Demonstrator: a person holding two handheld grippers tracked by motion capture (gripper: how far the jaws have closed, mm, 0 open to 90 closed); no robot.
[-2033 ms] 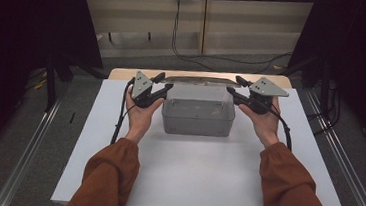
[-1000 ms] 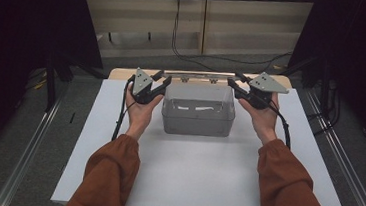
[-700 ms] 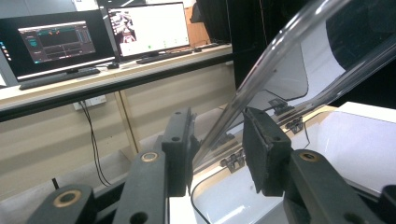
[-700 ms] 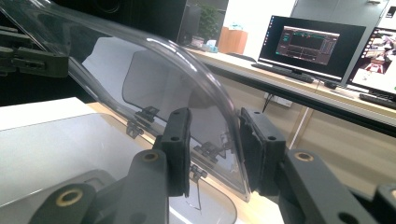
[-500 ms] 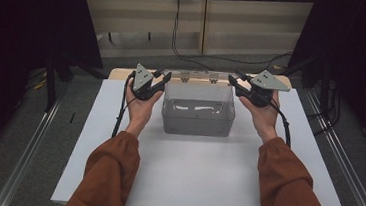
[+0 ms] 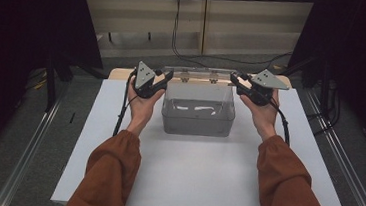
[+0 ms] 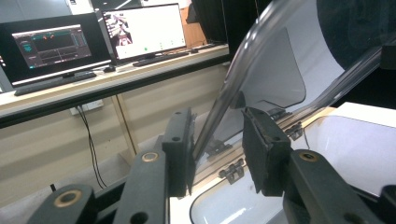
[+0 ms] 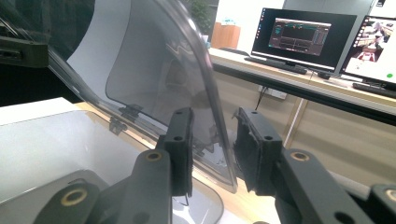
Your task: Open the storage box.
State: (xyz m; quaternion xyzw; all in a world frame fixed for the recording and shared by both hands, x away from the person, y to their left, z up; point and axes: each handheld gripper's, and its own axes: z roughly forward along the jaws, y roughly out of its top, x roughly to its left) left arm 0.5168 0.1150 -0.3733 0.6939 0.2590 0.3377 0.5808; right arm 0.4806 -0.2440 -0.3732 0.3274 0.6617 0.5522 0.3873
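- There's a clear plastic box (image 6: 198,115) sitting on the white bench (image 6: 199,179), roughly centred left to right and closer to the far edge than the near one.
- Its see-through lid (image 6: 199,74) is swung up on hinges along the back rim, standing pretty much upright over the far side of the box.
- The left hand-held gripper (image 6: 162,77) is at the lid's left end. In the left gripper view the lid's (image 7: 261,60) curved edge runs right between the two black jaws; one pad (image 7: 180,149) looks to be against it, while the other has a sliver of gap, so it's a light pinch on the lid at best.
- The right hand-held gripper (image 6: 237,81) does the same at the lid's right end. In the right gripper view the lid's (image 8: 154,60) corner sits between the jaws, which are drawn in close around the edge (image 8: 219,135), pinching it.
- Both hands are palm-up under the tools, orange sleeves (image 6: 109,177) coming in from the near edge of the bench.
- Inside the box I can only make out pale glare on the bottom, can't tell if anything's in there.
- Beyond the bench there's a long desk with monitors (image 7: 144,30) switched on.
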